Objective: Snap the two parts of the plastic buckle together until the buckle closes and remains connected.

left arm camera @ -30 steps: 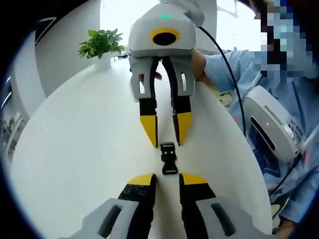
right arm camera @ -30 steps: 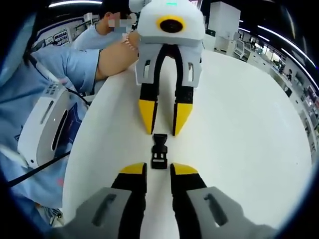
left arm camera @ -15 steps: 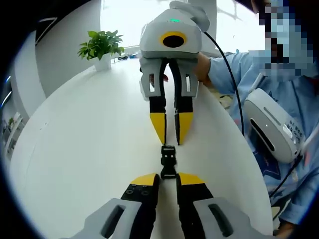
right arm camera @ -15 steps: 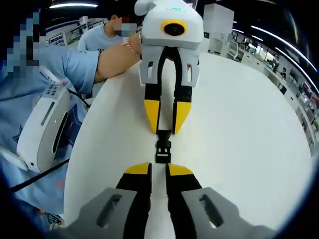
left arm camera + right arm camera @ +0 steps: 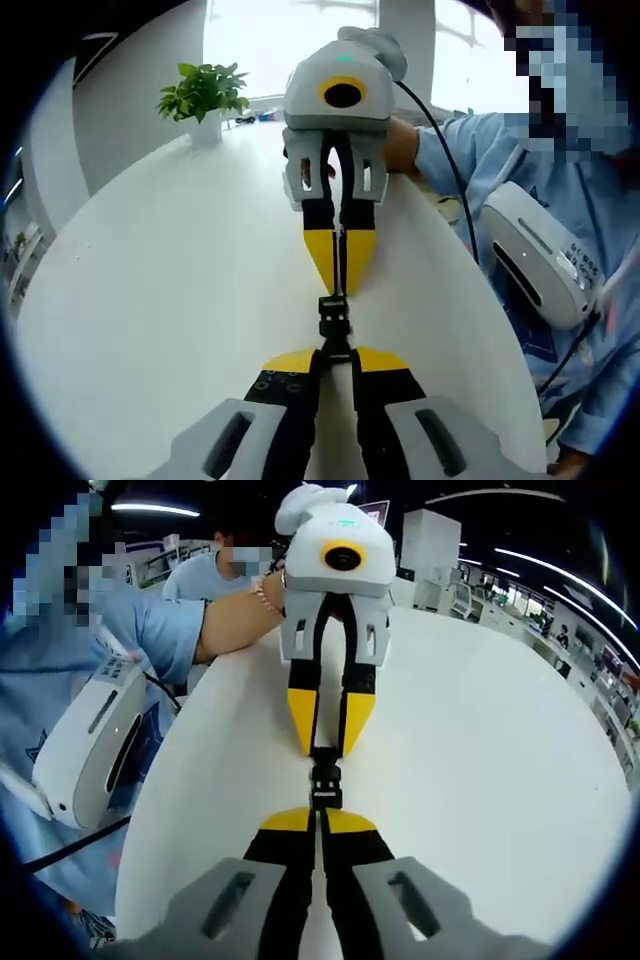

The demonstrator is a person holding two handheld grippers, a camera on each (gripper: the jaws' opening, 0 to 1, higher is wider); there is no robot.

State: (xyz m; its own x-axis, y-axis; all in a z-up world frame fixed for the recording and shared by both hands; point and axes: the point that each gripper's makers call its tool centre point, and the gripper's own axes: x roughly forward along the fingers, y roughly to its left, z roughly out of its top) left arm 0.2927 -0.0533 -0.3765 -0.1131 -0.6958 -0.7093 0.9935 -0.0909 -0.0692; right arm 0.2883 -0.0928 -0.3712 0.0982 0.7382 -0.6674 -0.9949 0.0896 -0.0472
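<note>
On the white tabletop (image 5: 150,300) we hold the black plastic buckle (image 5: 334,322) between both tongs: left tongs (image 5: 335,358) pinch its 6 o'clock end, right tongs (image 5: 339,275) its 12 o'clock end. Its long axis runs straight between them, equally near each. Whether it has latched we cannot tell.

buckle (image 5: 334,322) ends: hidden between both grippers' yellow tips
buckle join: too small to tell if latched

No readable text, label, brand, number or sign appears in either view.
</note>
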